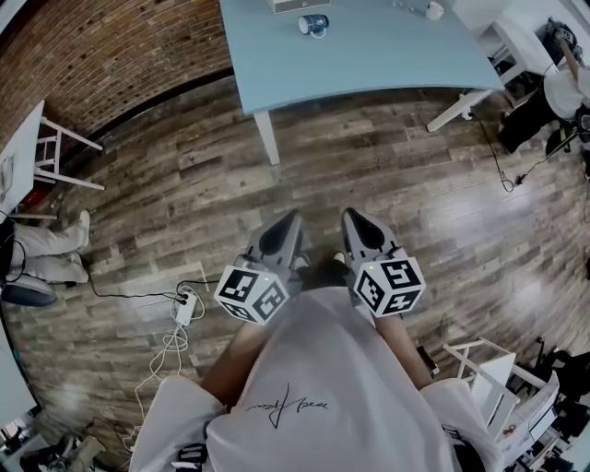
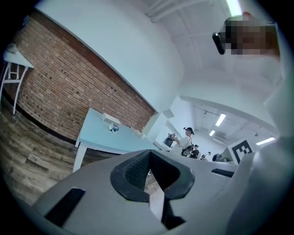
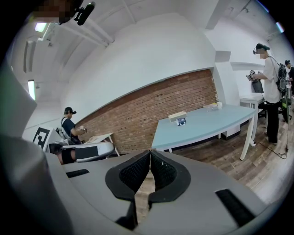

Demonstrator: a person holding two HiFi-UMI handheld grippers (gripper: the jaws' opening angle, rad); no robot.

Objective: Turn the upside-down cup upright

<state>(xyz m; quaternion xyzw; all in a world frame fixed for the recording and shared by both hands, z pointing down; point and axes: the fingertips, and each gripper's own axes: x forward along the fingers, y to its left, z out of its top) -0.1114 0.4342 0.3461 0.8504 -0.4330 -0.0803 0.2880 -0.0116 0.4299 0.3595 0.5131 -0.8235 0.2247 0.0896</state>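
While the left gripper (image 1: 291, 218) and right gripper (image 1: 350, 217) hang closed and empty, the cup (image 1: 313, 25) sits well ahead on the blue table (image 1: 396, 55) — nearer to neither.

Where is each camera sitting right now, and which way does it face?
Head view: on the person's head, steeply down at the wood floor; shows shirt, forearms, left gripper, right gripper; blue table at top.
Left gripper view: rides the left gripper, looks over its shut jaws toward table and brick wall.
Right gripper view: rides the right gripper, same heading, jaws shut.
Shared: all three show the cup on the table.
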